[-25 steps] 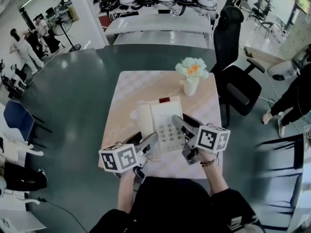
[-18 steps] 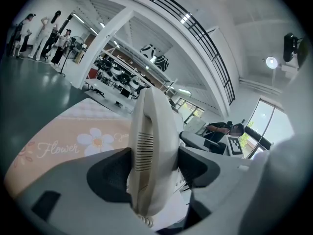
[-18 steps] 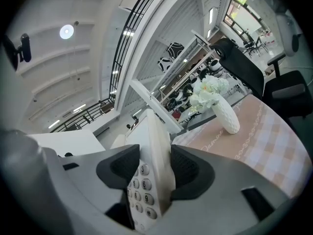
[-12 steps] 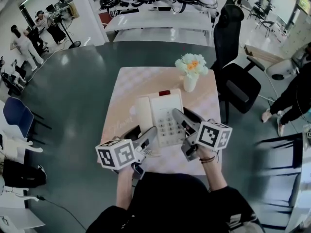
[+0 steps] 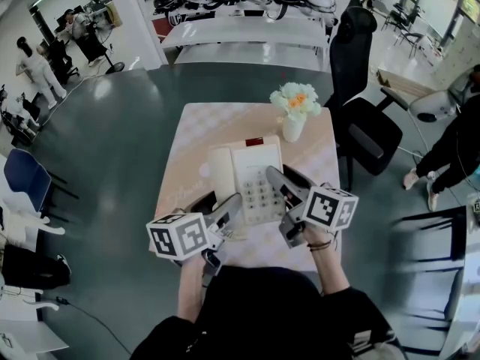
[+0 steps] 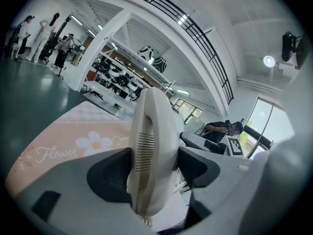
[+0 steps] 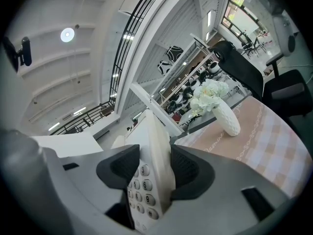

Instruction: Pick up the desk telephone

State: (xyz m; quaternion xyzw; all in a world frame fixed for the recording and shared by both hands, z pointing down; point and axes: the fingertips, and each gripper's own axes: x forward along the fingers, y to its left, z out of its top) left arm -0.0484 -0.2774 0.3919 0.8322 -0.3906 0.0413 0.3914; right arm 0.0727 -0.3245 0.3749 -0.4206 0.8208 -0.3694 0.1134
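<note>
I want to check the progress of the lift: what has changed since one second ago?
Nothing has visibly changed. The left gripper stays shut on the handset, the right gripper stays shut on the keypad side of the desk telephone, and the flower vase stands where it was.

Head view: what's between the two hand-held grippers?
The desk telephone: the left hand-held gripper clamps its handset, the right hand-held gripper its keypad side. The head view shows it; both gripper views confirm.
</note>
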